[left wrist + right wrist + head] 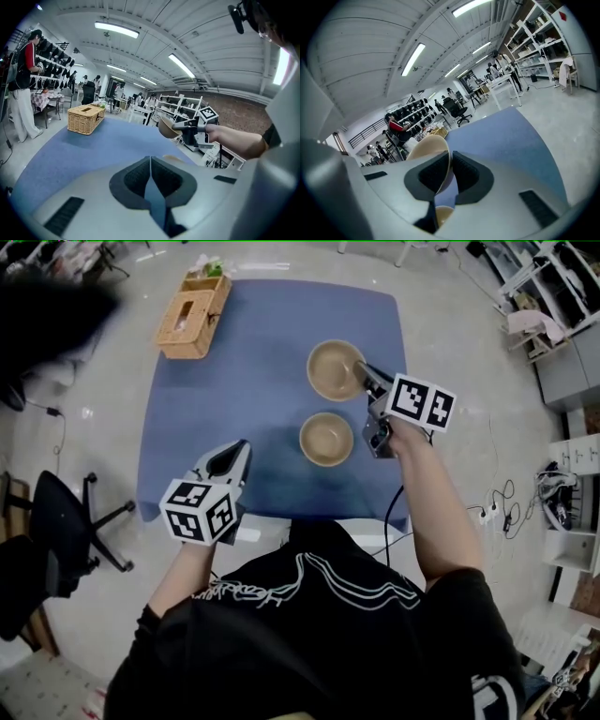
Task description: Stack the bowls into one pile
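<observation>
Tan far bowl (pixel 330 369) is up off the blue table (pixel 187 409), and it's the right gripper (pixel 364 373) doing the work. Its jaws are pinched on the rim, the bowl's wall sandwiched between the pads, and the bowl hangs in the air, a touch tilted by the look of it. Near bowl (pixel 326 439) sits flat on the table, closer to the person and apart from the held one. Left gripper (pixel 238 452) hovers off to the side, jaws pressed together on nothing. Basket (pixel 192 315) at the far corner is out of the play.

I'd call this the carry: one bowl picked, stack not yet made. The next move, as I read it, is to bring the far bowl over the near bowl, level it so the base points down, centre it, and lower until it nests before easing off the rim. The watch-point is that tilt. Let go crooked and it may ride up on the near bowl's edge or shove it across the table.
</observation>
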`<state>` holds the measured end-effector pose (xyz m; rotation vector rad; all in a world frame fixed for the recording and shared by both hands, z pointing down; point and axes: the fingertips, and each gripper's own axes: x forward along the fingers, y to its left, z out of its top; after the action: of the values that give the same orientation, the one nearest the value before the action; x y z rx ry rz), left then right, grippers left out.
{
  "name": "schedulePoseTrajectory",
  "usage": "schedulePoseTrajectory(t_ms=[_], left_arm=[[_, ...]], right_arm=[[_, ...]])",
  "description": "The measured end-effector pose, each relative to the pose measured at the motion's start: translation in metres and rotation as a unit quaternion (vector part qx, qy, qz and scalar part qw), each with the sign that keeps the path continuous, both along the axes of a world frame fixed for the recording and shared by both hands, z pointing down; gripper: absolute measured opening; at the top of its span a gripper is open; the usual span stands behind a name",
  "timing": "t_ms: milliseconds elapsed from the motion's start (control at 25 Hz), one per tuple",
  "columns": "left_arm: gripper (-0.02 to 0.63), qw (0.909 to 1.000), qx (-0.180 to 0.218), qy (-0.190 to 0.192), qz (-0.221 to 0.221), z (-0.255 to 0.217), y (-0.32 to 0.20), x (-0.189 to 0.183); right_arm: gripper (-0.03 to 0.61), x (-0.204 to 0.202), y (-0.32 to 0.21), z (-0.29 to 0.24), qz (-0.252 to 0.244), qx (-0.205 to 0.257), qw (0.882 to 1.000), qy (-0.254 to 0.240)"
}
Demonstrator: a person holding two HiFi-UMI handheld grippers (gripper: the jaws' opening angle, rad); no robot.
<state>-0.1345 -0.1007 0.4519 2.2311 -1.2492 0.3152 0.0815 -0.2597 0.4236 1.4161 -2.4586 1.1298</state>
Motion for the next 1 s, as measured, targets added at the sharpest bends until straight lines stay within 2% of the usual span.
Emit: schedulePoseTrajectory(t_ms=[520, 800, 1000], left_arm=[[0.031, 0.9998, 0.005, 0.004, 0.020, -0.003, 0.011, 0.007], [0.031, 0.9995, -0.011, 0.013, 0.027, 0.006, 0.012, 0.014], [0.031, 0.9991, -0.018, 0.013, 0.035, 0.013, 0.013, 0.017]], right_arm=[[0.051, 0.000, 0.066, 0.021, -0.012, -0.015, 1.000, 0.009], [0.051, 0.001, 0.090, 0.052, -0.012, -0.046, 0.999, 0.010], [0.052, -0.002, 0.101, 0.064, -0.020, -0.050, 0.998, 0.026]])
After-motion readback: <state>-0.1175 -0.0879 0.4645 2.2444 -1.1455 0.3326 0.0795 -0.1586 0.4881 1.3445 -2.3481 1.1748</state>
